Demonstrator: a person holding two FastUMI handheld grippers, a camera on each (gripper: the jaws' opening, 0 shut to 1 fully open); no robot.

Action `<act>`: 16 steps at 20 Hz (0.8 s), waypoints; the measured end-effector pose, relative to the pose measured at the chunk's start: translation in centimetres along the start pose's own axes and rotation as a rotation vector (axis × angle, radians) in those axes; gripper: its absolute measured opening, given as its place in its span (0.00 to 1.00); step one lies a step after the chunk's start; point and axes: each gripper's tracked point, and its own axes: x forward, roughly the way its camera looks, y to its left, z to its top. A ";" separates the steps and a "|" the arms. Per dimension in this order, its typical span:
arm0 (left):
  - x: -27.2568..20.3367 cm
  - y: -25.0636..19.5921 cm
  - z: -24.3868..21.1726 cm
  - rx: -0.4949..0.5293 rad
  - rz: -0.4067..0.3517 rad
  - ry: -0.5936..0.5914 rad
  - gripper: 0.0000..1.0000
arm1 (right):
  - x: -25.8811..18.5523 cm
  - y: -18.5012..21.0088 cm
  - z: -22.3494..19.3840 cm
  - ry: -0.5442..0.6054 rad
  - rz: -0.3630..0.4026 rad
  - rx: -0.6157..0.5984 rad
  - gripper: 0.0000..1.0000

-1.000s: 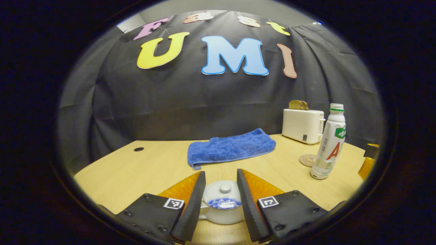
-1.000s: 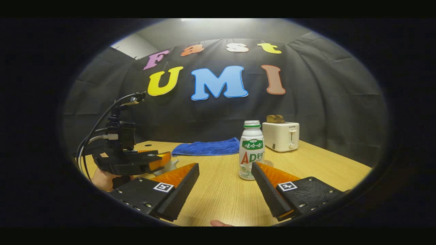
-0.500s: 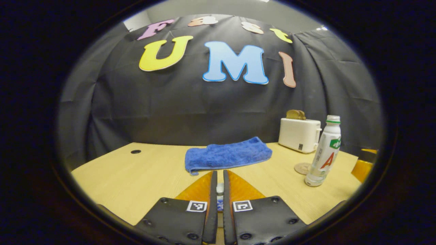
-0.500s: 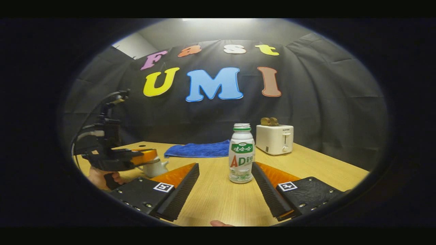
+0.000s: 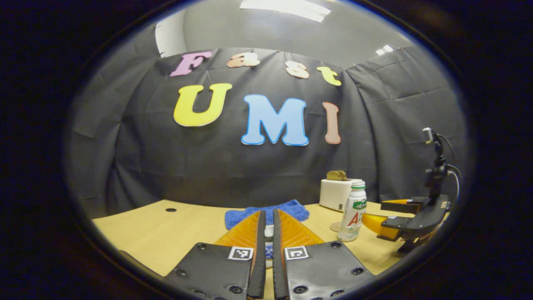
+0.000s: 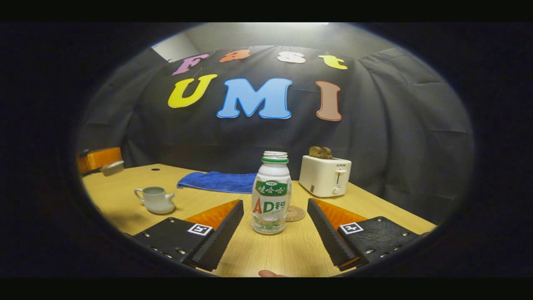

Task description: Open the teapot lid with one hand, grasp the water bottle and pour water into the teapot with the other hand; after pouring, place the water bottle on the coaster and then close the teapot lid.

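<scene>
Materials and finishes, booth table
Table [image 6: 266, 254]: pale matt wood grain. Teapot [image 6: 156, 200]: glossy white ceramic. Water bottle [image 6: 270, 193]: smooth plastic, printed label. Towel [image 6: 216, 182]: fluffy blue cloth. Toaster [image 6: 325, 177]: smooth cream plastic.

1. The water bottle [image 6: 271, 193] stands on the table [image 6: 270, 254].
2. The coaster [image 6: 295, 213] lies just behind the bottle, to its right.
3. The toaster [image 6: 325, 176] sits farther behind the bottle, rightward.
4. The towel [image 6: 216, 181] lies behind the bottle, leftward.
5. The teapot [image 6: 154, 199], apparently lidless, stands well left of the bottle.
</scene>
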 end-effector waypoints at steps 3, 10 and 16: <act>-0.7 0.1 1.2 0.012 -0.009 -0.016 0.17 | 2.2 -0.3 -1.3 0.034 -0.006 -0.039 0.95; -0.9 0.2 0.8 -0.002 -0.011 -0.002 0.17 | 5.2 -0.6 -2.8 0.100 0.008 0.001 0.95; -1.3 -0.9 1.5 0.009 -0.032 -0.013 0.17 | 7.3 -0.4 -2.9 0.129 -0.019 0.026 0.95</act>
